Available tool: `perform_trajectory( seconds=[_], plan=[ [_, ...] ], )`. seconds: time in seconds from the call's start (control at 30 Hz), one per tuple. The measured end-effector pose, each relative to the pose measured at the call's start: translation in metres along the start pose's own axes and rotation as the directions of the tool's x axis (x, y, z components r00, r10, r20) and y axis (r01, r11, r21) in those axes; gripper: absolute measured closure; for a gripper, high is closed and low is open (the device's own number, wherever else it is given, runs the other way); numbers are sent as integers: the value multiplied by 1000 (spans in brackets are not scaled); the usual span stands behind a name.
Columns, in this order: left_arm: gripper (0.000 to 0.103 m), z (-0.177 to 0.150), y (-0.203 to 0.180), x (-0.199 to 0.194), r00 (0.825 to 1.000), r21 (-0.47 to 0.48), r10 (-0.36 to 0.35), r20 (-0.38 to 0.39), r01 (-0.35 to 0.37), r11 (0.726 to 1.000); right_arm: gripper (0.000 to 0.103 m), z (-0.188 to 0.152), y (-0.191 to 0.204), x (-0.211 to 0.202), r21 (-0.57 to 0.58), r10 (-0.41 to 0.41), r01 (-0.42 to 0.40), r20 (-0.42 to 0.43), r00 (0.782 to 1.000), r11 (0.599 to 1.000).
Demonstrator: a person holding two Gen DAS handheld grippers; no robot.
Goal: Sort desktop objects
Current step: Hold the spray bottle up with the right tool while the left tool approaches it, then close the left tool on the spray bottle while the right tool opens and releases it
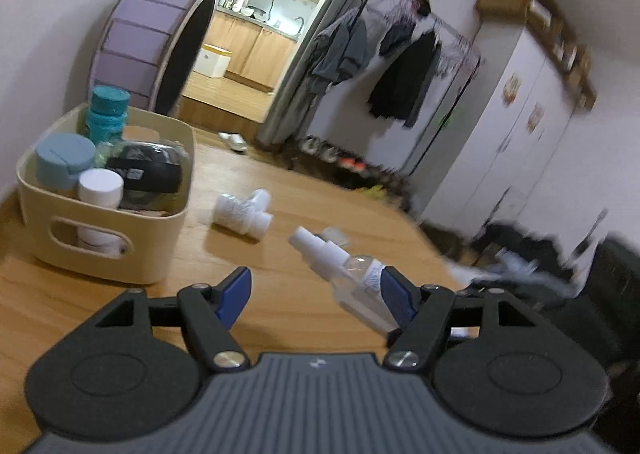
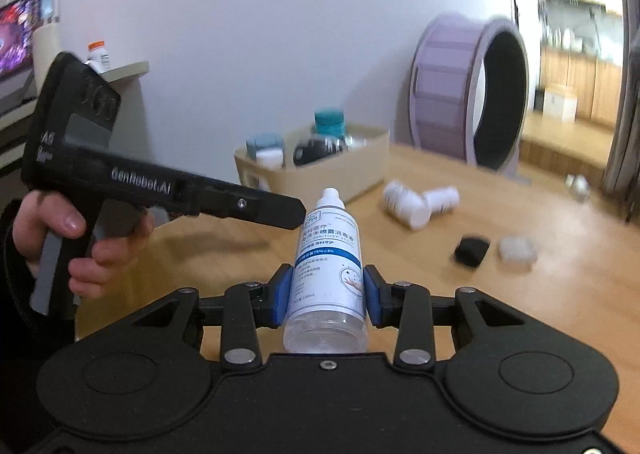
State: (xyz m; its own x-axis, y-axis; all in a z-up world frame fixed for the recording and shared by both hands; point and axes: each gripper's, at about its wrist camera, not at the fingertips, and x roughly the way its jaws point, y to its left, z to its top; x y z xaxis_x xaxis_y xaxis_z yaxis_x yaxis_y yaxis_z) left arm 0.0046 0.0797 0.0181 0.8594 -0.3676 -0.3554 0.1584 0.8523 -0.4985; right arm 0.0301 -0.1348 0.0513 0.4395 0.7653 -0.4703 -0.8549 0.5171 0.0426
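At the far left of the right wrist view, a hand [image 2: 76, 238] grips the handle of the left gripper [image 2: 280, 209], whose black body reaches across toward the middle of the tabletop [image 2: 540, 294]. From its own camera the left gripper [image 1: 316, 294] has its blue fingers [image 1: 234, 296] spread wide apart with nothing between them, hanging over the wood.

Toward the far left corner of the tabletop sits a beige basket [image 1: 104, 230], already holding a teal-capped bottle [image 1: 108, 113], a blue-lidded jar [image 1: 64, 163], a white-capped bottle [image 1: 100, 189] and a black wrapped item [image 1: 148, 173].

In the middle, the right gripper [image 2: 325, 296] has its blue pads [image 2: 280, 294] clamped on the sides of a clear sanitizer bottle [image 2: 326, 266] with a white nozzle and a blue-and-white label; the bottle is lifted off the wood, nozzle pointing away from the camera. In the left wrist view the same bottle [image 1: 344, 266] lies at a slant beside that gripper's right finger.

Right of the basket, two white bottles [image 2: 416, 201] lie tipped on the tabletop, touching each other. Further right, nearer the edge, a small black block [image 2: 472, 250] and a pale translucent lump [image 2: 518, 250] rest just beside one another.
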Motion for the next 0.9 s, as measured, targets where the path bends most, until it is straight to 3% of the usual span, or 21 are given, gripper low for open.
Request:
perform_trajectory(
  seconds=[0.23, 0.33, 0.43, 0.47, 0.73, 0.9],
  plan=[
    [34, 5, 13, -4, 989, -146, -137, 47, 143, 979, 66, 5, 14, -17, -117, -11, 29, 148, 989, 993],
    [39, 6, 13, -6, 983, -156, -168, 73, 177, 972, 66, 4, 19, -18, -145, 13, 13, 174, 985, 989],
    [59, 8, 15, -8, 977, -170, -192, 97, 206, 964, 66, 4, 22, -18, -160, 21, 10, 186, 982, 987],
    [62, 9, 16, -7, 974, -180, -206, 96, 221, 959, 66, 4, 22, -18, -165, 21, 12, 192, 981, 986],
    [62, 11, 22, -3, 962, -225, -258, 91, 272, 936, 66, 0, 26, -23, -212, 36, 15, 235, 971, 977],
    [69, 10, 15, -11, 957, -162, -256, 137, 277, 947, 66, -2, 31, -27, -227, 54, 3, 244, 968, 974]
  ],
)
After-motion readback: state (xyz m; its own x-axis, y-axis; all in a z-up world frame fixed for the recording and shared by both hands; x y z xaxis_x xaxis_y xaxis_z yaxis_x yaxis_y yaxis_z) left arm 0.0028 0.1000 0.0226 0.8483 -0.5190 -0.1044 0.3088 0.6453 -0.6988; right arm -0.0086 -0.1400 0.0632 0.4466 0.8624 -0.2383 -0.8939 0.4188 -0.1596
